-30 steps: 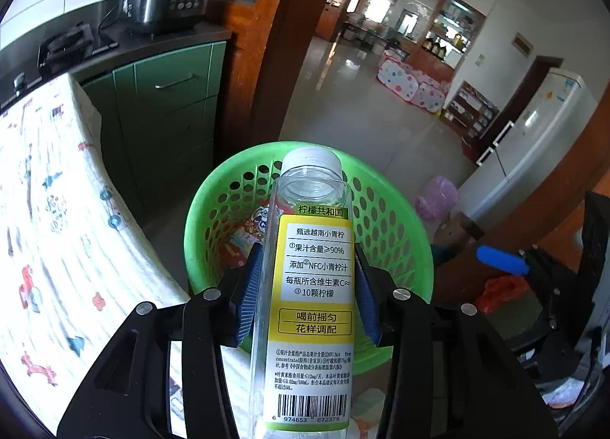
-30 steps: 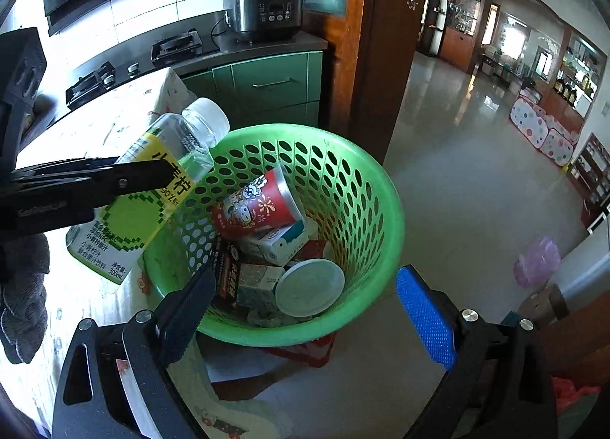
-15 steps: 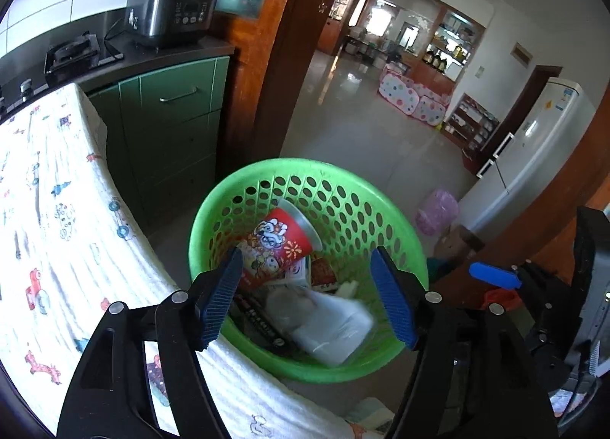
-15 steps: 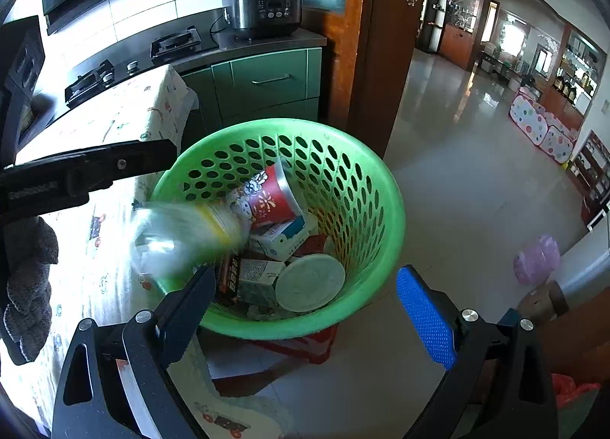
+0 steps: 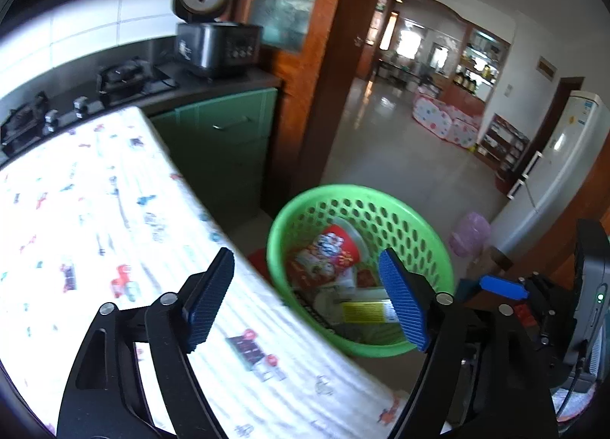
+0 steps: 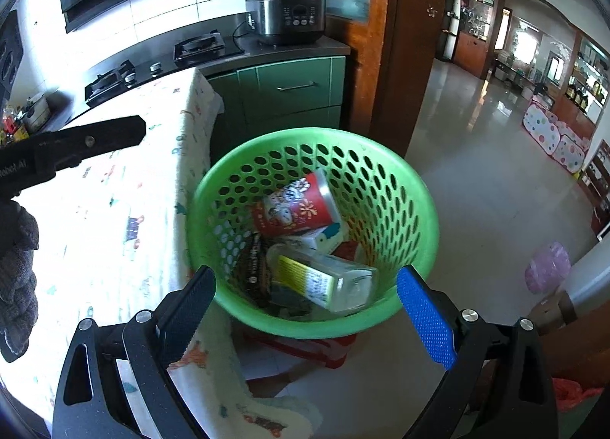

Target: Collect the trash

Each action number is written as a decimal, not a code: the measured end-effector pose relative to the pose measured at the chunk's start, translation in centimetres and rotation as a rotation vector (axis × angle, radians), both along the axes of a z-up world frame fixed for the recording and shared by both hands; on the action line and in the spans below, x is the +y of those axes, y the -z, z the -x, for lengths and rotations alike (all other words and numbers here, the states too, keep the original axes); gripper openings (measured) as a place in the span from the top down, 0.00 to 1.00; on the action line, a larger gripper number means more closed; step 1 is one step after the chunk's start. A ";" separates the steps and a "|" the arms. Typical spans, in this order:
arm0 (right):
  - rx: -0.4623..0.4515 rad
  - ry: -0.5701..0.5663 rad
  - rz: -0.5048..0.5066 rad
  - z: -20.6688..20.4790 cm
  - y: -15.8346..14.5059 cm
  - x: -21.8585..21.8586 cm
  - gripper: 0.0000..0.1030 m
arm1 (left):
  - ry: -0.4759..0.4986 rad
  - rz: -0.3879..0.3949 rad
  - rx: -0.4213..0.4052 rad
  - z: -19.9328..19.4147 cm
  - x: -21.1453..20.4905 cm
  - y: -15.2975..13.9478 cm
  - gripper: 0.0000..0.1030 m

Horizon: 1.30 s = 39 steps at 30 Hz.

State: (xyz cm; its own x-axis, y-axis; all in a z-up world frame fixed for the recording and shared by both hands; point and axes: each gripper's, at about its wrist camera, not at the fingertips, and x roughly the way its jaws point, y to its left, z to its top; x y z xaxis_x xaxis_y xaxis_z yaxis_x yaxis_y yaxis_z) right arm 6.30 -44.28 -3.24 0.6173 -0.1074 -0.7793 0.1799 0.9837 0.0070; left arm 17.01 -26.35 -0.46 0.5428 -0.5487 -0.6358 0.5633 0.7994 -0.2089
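The bottle point(image 6: 324, 281) lies on its side in the green basket point(image 6: 415, 187), on top of the other rubbish: a red cup point(image 6: 293, 206), a small white carton point(image 6: 324, 235) and a dark wrapper point(image 6: 253, 267), all inside the basket's wall. The basket stands on a red stool point(image 6: 305, 349) on the floor, just beside the edge of the cloth-covered surface point(image 5: 95, 218).

The left hand-held gripper point(image 5: 305, 300) has just been opening its jaws; they now stand wide apart with nothing between them, over the edge of the surface next to the basket. The right hand-held gripper point(image 6: 310, 319) hangs above the near rim of the basket, its jaws also spread wide and empty.

Judging from how things lie, the bottle's drop is done, and several pieces are already collected. The stretch of surface visible beside the basket shows only the printed cloth, with no loose rubbish on it. Whether anything remains elsewhere on the surface cannot be told, since much of it lies outside both views. If more is left, both grippers are free to fetch it.
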 end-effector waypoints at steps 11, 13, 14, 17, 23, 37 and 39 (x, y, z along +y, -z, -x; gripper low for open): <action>-0.002 0.040 0.024 1.7 -1.6 3.2 0.10 | -0.083 -0.049 -0.058 2.2 4.4 -1.1 0.15; -0.009 0.045 0.018 2.1 -1.9 3.7 0.10 | -0.096 -0.060 -0.071 2.6 5.1 -1.4 0.15; -0.012 0.048 0.017 2.4 -2.0 3.9 0.10 | -0.102 -0.060 -0.079 3.0 5.4 -1.6 0.15; -0.021 0.053 0.018 3.0 -2.3 4.6 0.10 | -0.129 -0.070 -0.110 3.8 6.7 -2.2 0.12; -0.026 0.040 0.021 3.5 -2.4 6.1 0.10 | -0.163 -0.094 -0.139 4.6 7.7 -2.6 0.11; -0.040 0.037 -0.015 3.9 -2.2 6.1 0.10 | -0.341 -0.116 -0.173 4.5 11.2 -2.5 0.11; -0.042 0.033 -0.018 3.9 -2.1 6.3 0.10 | -0.375 -0.120 -0.178 4.7 12.0 -2.5 0.11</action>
State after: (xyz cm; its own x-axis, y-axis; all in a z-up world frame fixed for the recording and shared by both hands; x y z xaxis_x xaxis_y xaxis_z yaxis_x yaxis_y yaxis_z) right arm 2.39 -37.99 -1.14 0.6461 -0.1137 -0.7547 0.2109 0.9769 0.0334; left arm 12.30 -14.39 2.08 0.7975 -0.2200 -0.5618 0.2477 0.9684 -0.0276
